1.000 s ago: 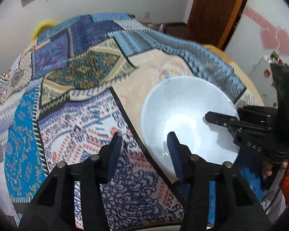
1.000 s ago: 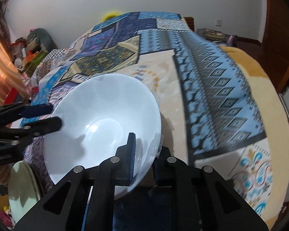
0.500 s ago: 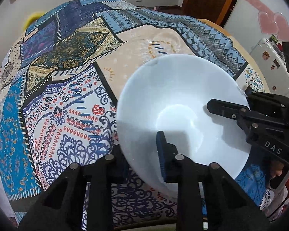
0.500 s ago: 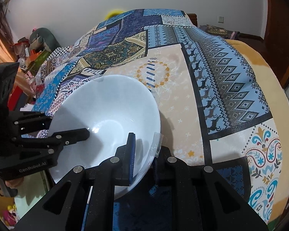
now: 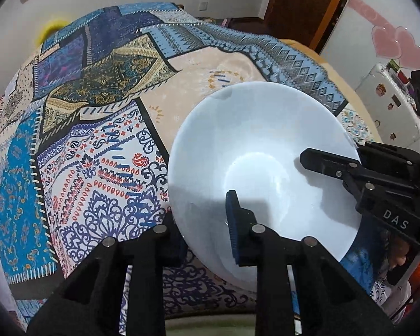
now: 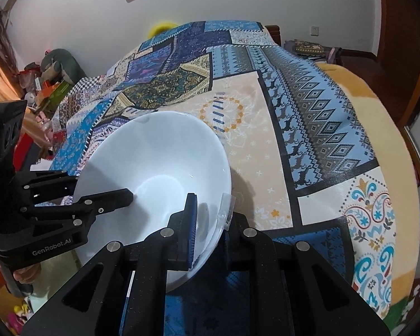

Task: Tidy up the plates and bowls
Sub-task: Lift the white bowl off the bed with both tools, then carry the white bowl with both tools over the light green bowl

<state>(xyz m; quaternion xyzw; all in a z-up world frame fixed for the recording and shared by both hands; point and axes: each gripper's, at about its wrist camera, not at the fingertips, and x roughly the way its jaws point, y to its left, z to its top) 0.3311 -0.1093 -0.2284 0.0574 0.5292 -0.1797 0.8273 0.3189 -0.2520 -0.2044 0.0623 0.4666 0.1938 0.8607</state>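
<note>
Large white glossy ceramic bowl (image 5: 263, 168) held tilted above patchwork patterned tablecloth (image 5: 98, 173). Left gripper (image 5: 207, 224) clamps its rim at 6 o'clock; right gripper (image 6: 210, 218) clamps rim at 3 o'clock in left view.

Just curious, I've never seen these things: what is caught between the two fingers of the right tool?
The white bowl's rim: in the right wrist view, one finger of the right tool sits inside the bowl, the other outside.
</note>
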